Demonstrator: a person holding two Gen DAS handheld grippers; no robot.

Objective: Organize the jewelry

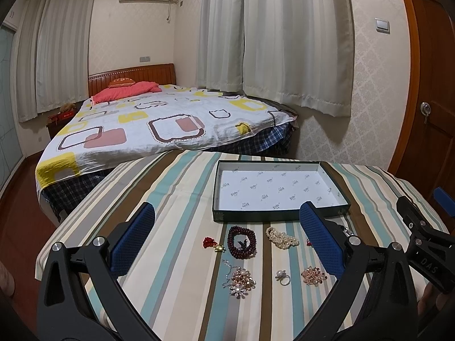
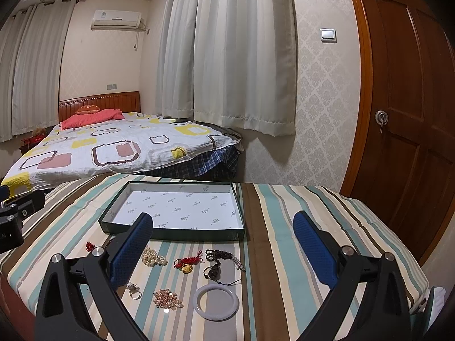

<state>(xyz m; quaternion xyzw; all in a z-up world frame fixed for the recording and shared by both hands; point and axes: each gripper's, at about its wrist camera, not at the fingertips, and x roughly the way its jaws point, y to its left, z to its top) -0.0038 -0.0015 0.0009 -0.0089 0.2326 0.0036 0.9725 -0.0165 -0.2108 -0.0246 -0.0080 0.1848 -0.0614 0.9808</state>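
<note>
Left wrist view: the left claw (image 1: 224, 244) hangs above the striped surface (image 1: 176, 187) with its blue pads wide apart, holding and touching nothing. Between and below the pads lie a dark red bead bracelet (image 1: 241, 240), a pearl bracelet (image 1: 282, 237), a red-corded gold charm (image 1: 213, 245), a flower brooch (image 1: 241, 278) on a thin chain, a pearl ring (image 1: 282, 276) and a rose-gold cluster (image 1: 313, 275). Just behind them the shallow box (image 1: 280, 216), paper-lined, is empty. The beads probably drape and are best pinched across the bunched strands; the ring looks small, light and liable to slip. Right wrist view: the right claw (image 2: 223, 244) is likewise spread wide and empty, clear of everything. Beneath it lie the same pearl bracelet, ring and cluster, with a second red-corded gold charm (image 2: 187, 264), a dark corded pendant (image 2: 216, 264) and a pale bangle (image 2: 215, 301). The bangle appears rigid, smooth and breakable, so a grip across one side of its rim seems safest; cords likely trail when lifted.
</note>
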